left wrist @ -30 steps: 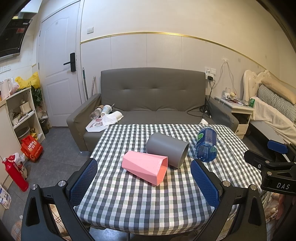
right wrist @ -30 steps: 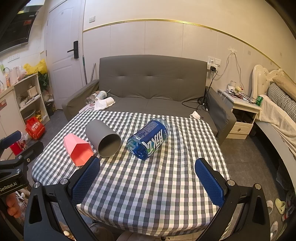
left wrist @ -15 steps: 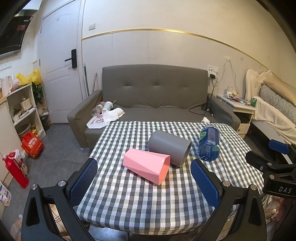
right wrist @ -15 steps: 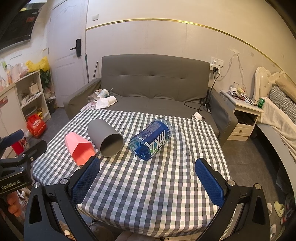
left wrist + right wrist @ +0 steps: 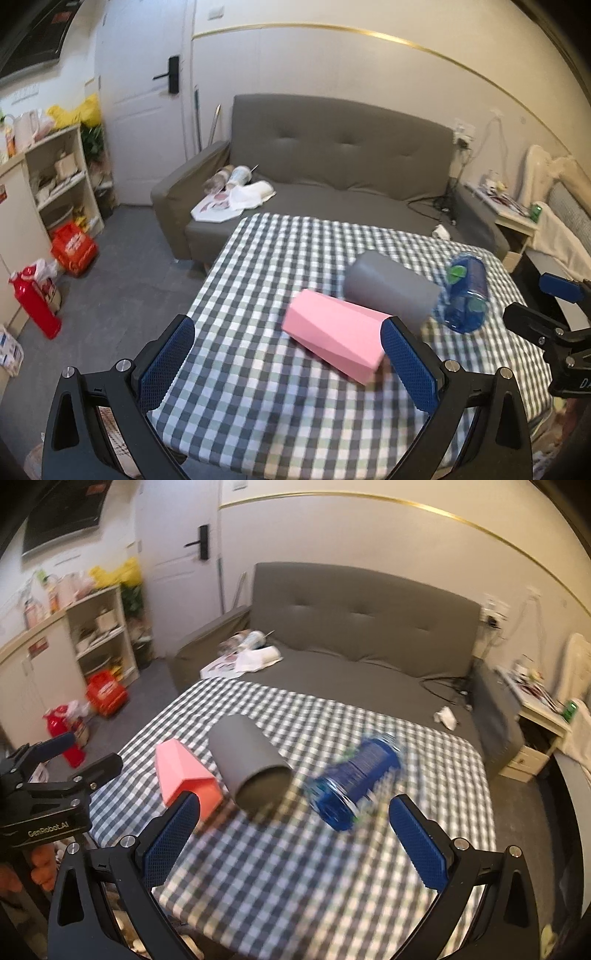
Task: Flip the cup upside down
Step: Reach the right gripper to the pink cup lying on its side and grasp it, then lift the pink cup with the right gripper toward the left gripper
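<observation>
A pink faceted cup (image 5: 338, 334) lies on its side on the checked tablecloth, and it also shows in the right wrist view (image 5: 186, 775). A grey round cup (image 5: 391, 291) lies on its side just behind it, its open mouth facing the right wrist view (image 5: 255, 771). A blue bottle (image 5: 463, 299) lies on its side to the right, also seen in the right wrist view (image 5: 354, 779). My left gripper (image 5: 288, 362) is open and empty, near the pink cup. My right gripper (image 5: 291, 838) is open and empty, short of the grey cup and bottle.
The table (image 5: 266, 406) has a checked cloth and a near edge close to both grippers. A grey sofa (image 5: 332, 177) stands behind it. Shelves (image 5: 62, 184) and a red extinguisher (image 5: 35, 306) are at the left, a nightstand (image 5: 513, 218) at the right.
Both grippers have moved forward and tilted toward the table; the cups and bottle look larger and closer. Nothing on the table has moved. Both grippers stay open.
</observation>
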`<state>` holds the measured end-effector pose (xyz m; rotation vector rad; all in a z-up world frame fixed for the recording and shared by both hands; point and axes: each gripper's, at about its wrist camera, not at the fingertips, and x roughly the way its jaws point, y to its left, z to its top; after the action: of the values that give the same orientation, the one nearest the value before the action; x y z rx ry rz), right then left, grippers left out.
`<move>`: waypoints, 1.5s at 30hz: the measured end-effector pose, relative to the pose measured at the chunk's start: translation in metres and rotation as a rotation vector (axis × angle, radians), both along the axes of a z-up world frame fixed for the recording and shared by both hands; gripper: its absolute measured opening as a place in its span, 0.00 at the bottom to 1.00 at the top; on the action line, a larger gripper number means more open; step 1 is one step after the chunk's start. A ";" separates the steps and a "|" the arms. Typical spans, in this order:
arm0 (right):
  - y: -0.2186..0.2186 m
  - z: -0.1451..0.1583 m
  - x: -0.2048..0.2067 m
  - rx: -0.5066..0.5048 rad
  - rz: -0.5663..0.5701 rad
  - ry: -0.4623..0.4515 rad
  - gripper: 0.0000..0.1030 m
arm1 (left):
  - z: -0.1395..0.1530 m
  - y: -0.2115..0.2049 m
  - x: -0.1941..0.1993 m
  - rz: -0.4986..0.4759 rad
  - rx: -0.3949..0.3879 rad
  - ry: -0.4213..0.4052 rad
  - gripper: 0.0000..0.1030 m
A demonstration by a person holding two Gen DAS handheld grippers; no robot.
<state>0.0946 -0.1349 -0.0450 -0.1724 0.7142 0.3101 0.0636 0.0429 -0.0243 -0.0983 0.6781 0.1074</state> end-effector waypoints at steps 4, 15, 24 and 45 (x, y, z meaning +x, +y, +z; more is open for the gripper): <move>0.019 -0.010 0.030 -0.016 0.061 0.052 1.00 | -0.009 0.008 0.013 0.022 0.012 0.034 1.00; 0.105 -0.050 0.060 -0.059 0.344 0.169 0.91 | -0.021 0.067 0.039 0.191 -0.035 0.101 1.00; 0.144 -0.087 0.069 -0.178 0.389 0.224 0.80 | -0.027 0.085 0.045 0.204 -0.073 0.119 1.00; 0.070 -0.069 0.016 -0.095 0.018 0.222 0.64 | -0.020 0.041 0.024 0.061 -0.042 0.100 1.00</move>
<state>0.1110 -0.0651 -0.1136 -0.2368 0.9487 0.3159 0.0878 0.0835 -0.0441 -0.1542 0.7771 0.1572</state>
